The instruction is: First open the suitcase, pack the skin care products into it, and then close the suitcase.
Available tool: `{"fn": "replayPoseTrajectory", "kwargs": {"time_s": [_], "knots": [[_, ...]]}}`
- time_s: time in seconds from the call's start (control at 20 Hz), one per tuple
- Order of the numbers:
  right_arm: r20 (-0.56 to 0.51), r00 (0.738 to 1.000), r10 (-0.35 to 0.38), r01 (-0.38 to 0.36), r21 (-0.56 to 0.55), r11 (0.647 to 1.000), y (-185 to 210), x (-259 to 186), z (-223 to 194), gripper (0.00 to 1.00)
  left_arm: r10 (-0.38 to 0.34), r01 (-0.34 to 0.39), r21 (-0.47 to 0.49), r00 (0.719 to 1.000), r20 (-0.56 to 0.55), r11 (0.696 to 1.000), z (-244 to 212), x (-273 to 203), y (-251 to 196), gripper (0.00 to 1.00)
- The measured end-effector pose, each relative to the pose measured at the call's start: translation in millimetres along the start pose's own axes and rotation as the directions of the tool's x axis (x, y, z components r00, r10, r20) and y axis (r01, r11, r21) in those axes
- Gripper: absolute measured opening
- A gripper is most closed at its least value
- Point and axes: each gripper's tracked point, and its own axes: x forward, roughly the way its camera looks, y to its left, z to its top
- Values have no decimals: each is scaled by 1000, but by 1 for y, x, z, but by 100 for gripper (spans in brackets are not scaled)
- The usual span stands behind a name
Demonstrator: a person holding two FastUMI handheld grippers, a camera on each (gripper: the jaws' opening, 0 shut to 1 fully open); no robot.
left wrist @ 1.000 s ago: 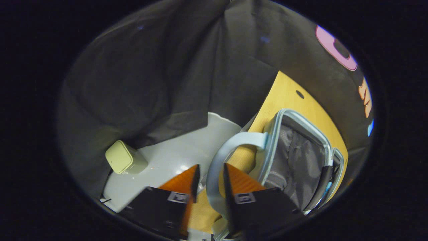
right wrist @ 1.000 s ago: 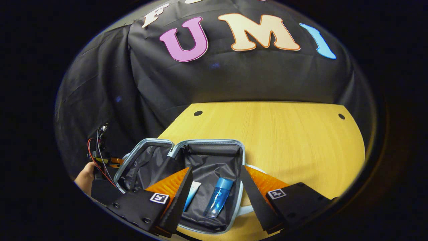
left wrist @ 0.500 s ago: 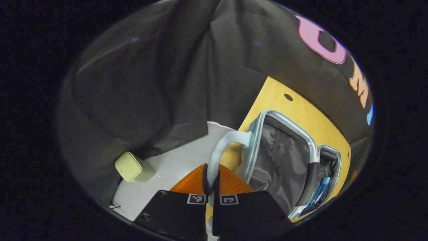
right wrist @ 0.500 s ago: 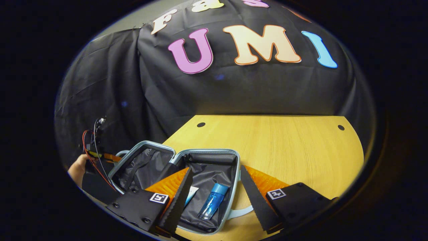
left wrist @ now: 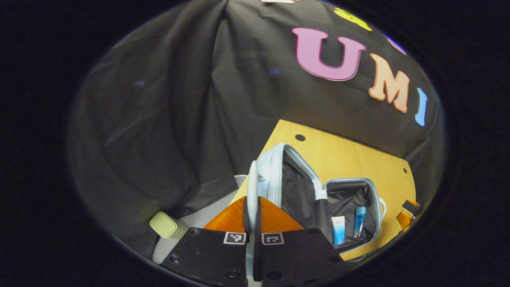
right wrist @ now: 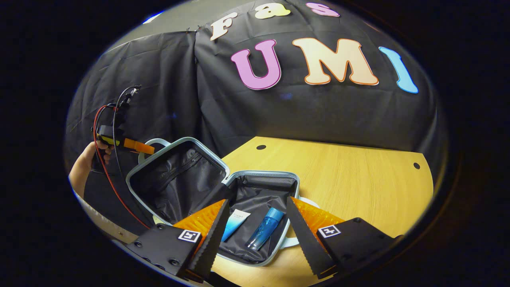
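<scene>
The pale blue suitcase lies open on the wooden table (right wrist: 338, 175). Its lid (left wrist: 297, 191) is tilted up, standing half raised over the base (left wrist: 350, 180). My left gripper (left wrist: 252, 207) is shut on the lid's pale blue handle (left wrist: 252, 183). In the right gripper view the lid (right wrist: 179, 179) leans up to the left, with the left gripper (right wrist: 137, 146) and a hand (right wrist: 85, 163) behind it. A white-and-blue tube (right wrist: 236, 224) and a blue bottle (right wrist: 265, 233) lie in the dark lined base (right wrist: 259, 191). My right gripper (right wrist: 257, 200) hovers open above them, holding nothing.
A pale green box (left wrist: 165, 225) sits on the grey floor (left wrist: 199, 207) left of the table. The right gripper (left wrist: 406, 213) shows at the table's right side in the left gripper view. Bare tabletop stretches right of and behind the suitcase.
My left gripper closed on the lid's handle and swung the lid up from nearly flat to half raised. The right gripper stayed open over the base.
</scene>
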Motion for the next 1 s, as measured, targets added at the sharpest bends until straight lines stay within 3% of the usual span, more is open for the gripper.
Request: {"fn": "replayPoseTrajectory", "kwargs": {"time_s": [0.25,0.45,0.7,0.95,1.0], "knots": [[32,999,14,-15,29,999,-18,-18,10,91,-64,65,-21,997,37,998,13,-30,-50,0],[70,997,28,-30,40,999,-33,-36,18,91,-156,153,38,984,89,987,34,-48,-111,0],[136,991,-16,7,68,998,-62,-69,24,92,-309,302,84,946,98,950,39,-55,-204,0],[178,979,-102,85,99,991,-109,-103,25,93,-459,458,40,879,129,888,37,-48,-290,1],[186,975,-122,104,105,989,-120,-109,27,97,-482,481,38,869,112,876,32,-48,-306,0]]}}
